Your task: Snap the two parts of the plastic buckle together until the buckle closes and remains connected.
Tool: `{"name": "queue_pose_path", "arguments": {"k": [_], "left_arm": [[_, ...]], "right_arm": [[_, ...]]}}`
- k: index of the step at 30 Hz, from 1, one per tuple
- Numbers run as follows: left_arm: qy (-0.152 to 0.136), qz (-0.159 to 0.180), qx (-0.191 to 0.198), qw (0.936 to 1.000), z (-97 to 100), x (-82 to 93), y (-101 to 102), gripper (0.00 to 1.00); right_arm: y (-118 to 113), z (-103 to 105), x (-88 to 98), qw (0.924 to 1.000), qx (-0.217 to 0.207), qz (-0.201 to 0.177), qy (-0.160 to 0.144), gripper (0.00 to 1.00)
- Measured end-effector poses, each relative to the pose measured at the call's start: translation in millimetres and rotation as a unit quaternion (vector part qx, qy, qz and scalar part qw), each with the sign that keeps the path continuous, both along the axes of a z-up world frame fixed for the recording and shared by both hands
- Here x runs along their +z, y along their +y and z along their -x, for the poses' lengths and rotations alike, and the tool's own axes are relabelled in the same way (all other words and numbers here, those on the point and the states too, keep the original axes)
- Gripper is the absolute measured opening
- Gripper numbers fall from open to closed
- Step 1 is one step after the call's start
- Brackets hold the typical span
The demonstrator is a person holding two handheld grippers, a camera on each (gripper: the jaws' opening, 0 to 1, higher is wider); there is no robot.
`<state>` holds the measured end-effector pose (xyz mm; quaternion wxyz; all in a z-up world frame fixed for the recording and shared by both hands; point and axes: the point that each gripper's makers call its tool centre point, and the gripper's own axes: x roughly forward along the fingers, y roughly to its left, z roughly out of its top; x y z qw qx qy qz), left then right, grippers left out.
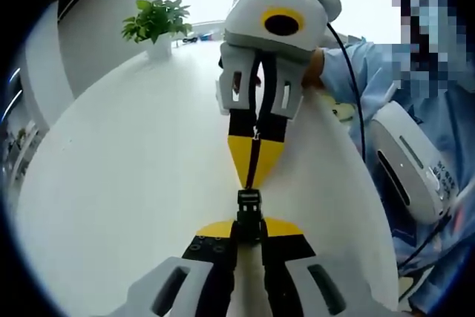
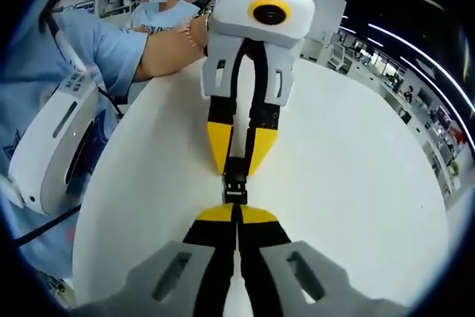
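The left gripper view looks forward along its own tongs (image 1: 249, 237), low and very close over the white desk (image 1: 133, 183). It faces the other tongs (image 1: 254, 172) head-on, with a potted plant (image 1: 156, 24) and bright windows far behind them.

The right gripper view looks the opposite way, also low over the desk (image 2: 356, 183), along its own tongs (image 2: 235, 217) toward the opposing tongs (image 2: 236, 165). Behind those stand a person's blue sleeve (image 2: 96, 46) and a dark hall with ceiling lights.

The two cameras point at each other. Both views share the black buckle (image 1: 249, 209) (image 2: 235, 181) between the tips, seen from very near, and the desk around it.
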<state>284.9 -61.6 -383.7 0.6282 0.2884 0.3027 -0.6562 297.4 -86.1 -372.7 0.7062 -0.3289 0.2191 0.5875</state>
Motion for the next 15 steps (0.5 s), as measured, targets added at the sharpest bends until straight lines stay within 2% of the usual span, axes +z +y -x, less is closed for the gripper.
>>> {"name": "queue_pose_path", "arguments": {"k": [15], "left_arm": [[-0.004, -0.002, 0.0, 1.0, 1.7, -2.1, 0.6, 0.1]], "right_arm": [[0.0, 0.8, 0.0, 0.9999, 0.005, 0.004, -0.01, 0.0]]}}
